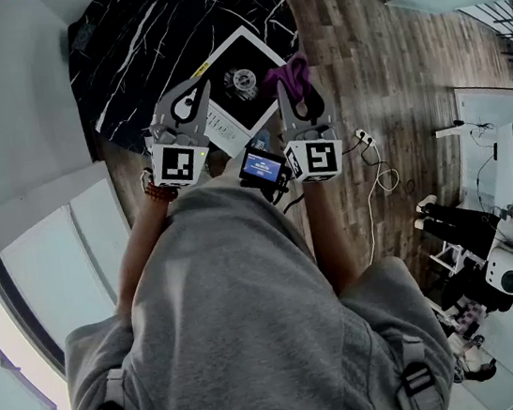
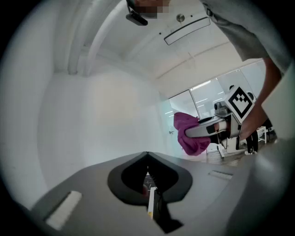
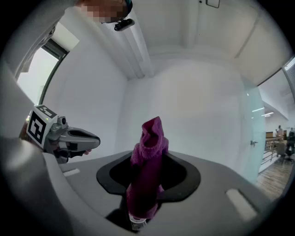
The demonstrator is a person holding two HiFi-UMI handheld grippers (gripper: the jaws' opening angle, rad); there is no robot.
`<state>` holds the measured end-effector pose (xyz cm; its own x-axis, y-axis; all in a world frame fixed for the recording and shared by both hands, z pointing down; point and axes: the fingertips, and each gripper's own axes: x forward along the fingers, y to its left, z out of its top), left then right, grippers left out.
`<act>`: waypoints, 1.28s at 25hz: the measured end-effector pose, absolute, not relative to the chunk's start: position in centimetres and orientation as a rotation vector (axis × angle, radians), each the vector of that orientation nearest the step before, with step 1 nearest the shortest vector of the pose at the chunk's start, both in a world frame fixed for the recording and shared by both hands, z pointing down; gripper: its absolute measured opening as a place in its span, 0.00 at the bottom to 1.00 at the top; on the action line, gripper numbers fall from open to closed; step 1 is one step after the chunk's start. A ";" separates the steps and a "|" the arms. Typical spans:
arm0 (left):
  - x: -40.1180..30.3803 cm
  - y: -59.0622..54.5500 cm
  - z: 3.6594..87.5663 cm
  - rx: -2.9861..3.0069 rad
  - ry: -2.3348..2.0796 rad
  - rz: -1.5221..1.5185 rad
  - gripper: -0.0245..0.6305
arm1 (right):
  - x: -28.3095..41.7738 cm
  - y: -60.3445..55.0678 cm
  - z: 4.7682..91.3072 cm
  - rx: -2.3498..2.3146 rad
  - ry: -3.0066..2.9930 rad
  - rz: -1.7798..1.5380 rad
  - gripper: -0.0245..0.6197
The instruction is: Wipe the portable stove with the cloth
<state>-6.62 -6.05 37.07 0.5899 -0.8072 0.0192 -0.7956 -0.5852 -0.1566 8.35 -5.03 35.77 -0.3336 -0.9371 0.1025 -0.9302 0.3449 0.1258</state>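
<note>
Black veined marble bench (image 1: 123,66) on plank floor (image 1: 389,67) carries the stove (image 1: 241,83); left tongs (image 1: 195,92) pressed together, empty; right tongs (image 1: 297,89) clamp the purple cloth (image 1: 285,74).

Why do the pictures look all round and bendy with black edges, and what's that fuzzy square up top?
Left and right gripper views: wide-angle lenses squeeze the picture into a circle with dark corners and bend the walls; the fuzzy square was laid on afterwards to hide a face. Head view: the wooden floor bends too. Right gripper view: the purple cloth looks sharp.
</note>
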 end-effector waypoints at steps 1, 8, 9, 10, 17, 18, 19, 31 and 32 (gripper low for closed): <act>-6.6 -6.1 37.1 -2.685 1.360 -0.135 0.03 | 8.4 -5.1 35.8 1.713 -2.441 -0.066 0.29; -6.6 -6.4 37.8 -2.686 1.360 -0.135 0.03 | 8.9 -5.4 36.0 1.741 -2.505 0.043 0.29; -6.6 -6.4 38.1 -2.681 1.347 -0.139 0.03 | 9.1 -5.4 36.1 1.740 -2.516 0.066 0.29; -6.6 -6.3 38.3 -2.686 1.337 -0.141 0.03 | 9.2 -5.4 36.3 1.730 -2.522 0.079 0.29; -6.4 -6.2 42.0 -2.789 1.277 -0.260 0.08 | 11.3 -5.8 38.3 1.651 -2.444 0.071 0.30; -6.5 -6.1 42.7 -2.795 1.274 -0.288 0.10 | 11.8 -5.8 38.8 1.646 -2.434 0.078 0.30; -6.5 -5.8 43.4 -2.802 1.273 -0.316 0.10 | 12.4 -5.8 39.4 1.639 -2.425 0.087 0.30; -6.7 -3.7 52.5 -2.844 1.265 -0.668 0.11 | 16.4 -7.6 49.1 1.369 -2.294 0.136 0.30; -6.7 -3.6 53.3 -2.851 1.265 -0.694 0.11 | 16.4 -7.8 50.2 1.338 -2.282 0.138 0.30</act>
<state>-6.71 -3.59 53.30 0.5923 -0.6943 0.4088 -0.7176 -0.6853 -0.1241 16.44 -7.75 50.22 -0.4012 -0.7939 0.4568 -0.8432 0.5150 0.1545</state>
